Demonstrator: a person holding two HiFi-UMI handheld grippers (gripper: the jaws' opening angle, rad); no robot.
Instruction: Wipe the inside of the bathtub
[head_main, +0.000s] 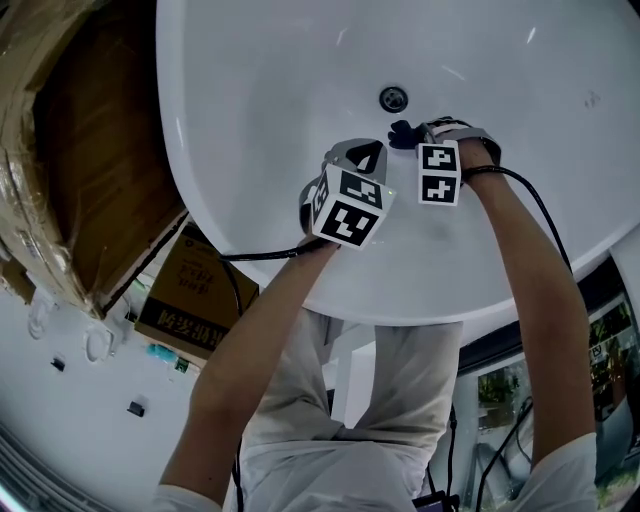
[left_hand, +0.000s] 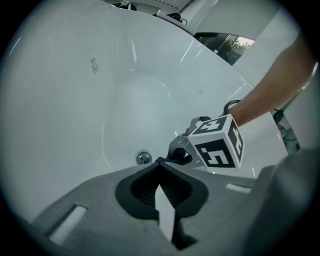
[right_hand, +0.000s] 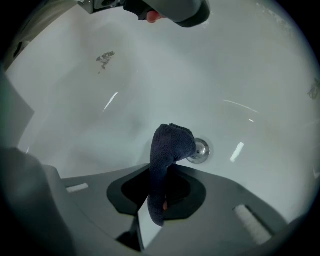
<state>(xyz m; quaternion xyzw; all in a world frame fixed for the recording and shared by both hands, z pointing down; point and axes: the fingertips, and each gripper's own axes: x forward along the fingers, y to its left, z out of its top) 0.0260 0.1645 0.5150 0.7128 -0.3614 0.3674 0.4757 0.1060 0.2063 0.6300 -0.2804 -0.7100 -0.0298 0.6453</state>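
Note:
A white bathtub (head_main: 270, 90) fills the head view, its chrome drain (head_main: 393, 98) in the bottom. My right gripper (head_main: 410, 132) is shut on a dark blue cloth (head_main: 402, 132), just short of the drain. In the right gripper view the cloth (right_hand: 172, 142) sticks up out of the jaws of my right gripper (right_hand: 165, 167) and curls over in front of the drain (right_hand: 200, 150). My left gripper (head_main: 364, 152) hovers beside it to the left, shut and holding nothing. In the left gripper view, my left gripper (left_hand: 161, 162) points at the drain (left_hand: 144, 158).
A grey smudge (right_hand: 105, 58) marks the tub wall. Outside the tub on the left stand a large brown panel wrapped in tape (head_main: 80, 150) and a cardboard box (head_main: 195, 295) on the floor. A black cable (head_main: 260, 256) trails over the tub's rim.

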